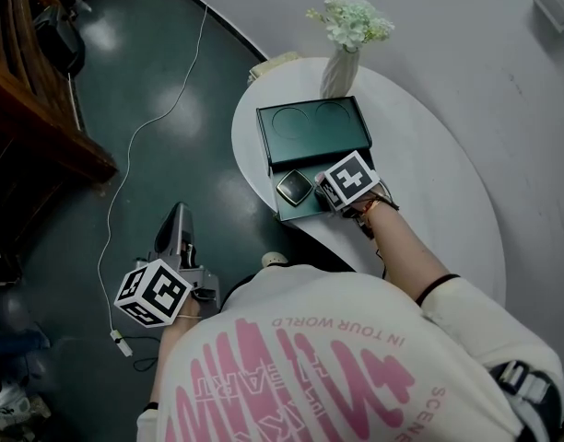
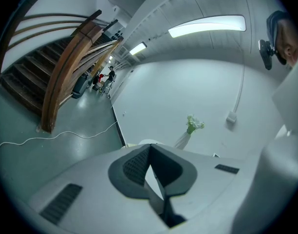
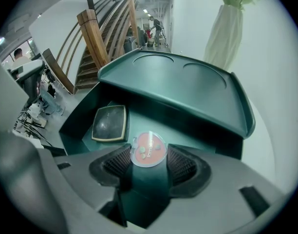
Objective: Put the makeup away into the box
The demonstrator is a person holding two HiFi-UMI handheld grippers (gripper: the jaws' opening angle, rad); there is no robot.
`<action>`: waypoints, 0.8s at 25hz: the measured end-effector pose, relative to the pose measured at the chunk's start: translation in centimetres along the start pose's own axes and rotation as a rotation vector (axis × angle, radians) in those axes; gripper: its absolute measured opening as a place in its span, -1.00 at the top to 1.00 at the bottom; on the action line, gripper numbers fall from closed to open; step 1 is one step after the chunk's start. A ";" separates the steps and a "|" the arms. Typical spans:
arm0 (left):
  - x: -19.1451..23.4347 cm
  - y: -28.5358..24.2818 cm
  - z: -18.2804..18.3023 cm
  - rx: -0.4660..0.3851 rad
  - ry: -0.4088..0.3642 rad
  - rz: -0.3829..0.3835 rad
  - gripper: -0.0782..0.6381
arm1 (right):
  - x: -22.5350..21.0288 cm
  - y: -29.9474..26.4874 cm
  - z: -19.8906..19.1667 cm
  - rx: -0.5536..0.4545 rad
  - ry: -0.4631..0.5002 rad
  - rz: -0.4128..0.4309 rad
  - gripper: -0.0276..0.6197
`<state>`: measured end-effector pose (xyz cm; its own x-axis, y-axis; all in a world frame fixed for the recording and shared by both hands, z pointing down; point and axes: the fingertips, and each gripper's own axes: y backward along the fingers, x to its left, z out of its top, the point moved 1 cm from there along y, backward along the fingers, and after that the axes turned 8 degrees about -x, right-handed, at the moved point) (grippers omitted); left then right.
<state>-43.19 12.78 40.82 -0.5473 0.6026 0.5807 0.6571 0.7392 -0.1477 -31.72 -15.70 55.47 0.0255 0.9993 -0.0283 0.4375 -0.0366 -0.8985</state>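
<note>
A dark green box (image 1: 305, 212) stands on the white table (image 1: 429, 173), its lid (image 1: 311, 133) open and leaning back. A square dark compact (image 1: 294, 187) lies inside at the left. My right gripper (image 1: 326, 197) points steeply down into the box under its marker cube. In the right gripper view, my right gripper (image 3: 149, 163) is shut on a round pink compact (image 3: 149, 149), held just over the box floor beside the square compact (image 3: 110, 123). My left gripper (image 1: 179, 217) hangs off the table over the floor, and my left gripper (image 2: 149, 152) is shut on nothing.
A white vase with pale flowers (image 1: 340, 72) stands right behind the lid. A white cable (image 1: 135, 145) runs across the dark floor. A wooden staircase (image 1: 33, 109) sits at the far left. The person's sleeve and shirt fill the lower frame.
</note>
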 end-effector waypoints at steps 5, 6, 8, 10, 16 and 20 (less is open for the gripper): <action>0.1 0.8 0.5 -0.014 -0.006 0.008 0.78 | 0.0 0.1 0.0 0.001 0.002 -0.012 0.16; 0.2 0.9 0.6 -0.017 -0.007 0.009 0.78 | -0.1 0.1 -0.1 0.007 0.000 -0.017 0.16; 0.2 1.4 0.7 -0.023 -0.007 0.012 0.78 | -0.1 0.1 -0.1 0.008 0.004 -0.022 0.16; 0.4 1.9 0.7 -0.029 -0.004 0.019 0.78 | 0.0 0.0 -0.1 0.002 0.012 -0.026 0.16; 0.5 3.2 0.6 -0.042 0.002 0.023 0.78 | 0.1 -0.1 0.0 -0.007 0.006 -0.009 0.16; 0.3 3.8 0.4 -0.042 0.000 0.019 0.78 | 0.0 -0.1 0.0 0.000 -0.014 -0.006 0.16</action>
<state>-41.03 15.90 40.08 -0.5345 0.6164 0.5782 0.6885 0.7144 -0.1251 -31.74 -15.71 55.62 0.0105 0.9995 -0.0288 0.4379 -0.0305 -0.8985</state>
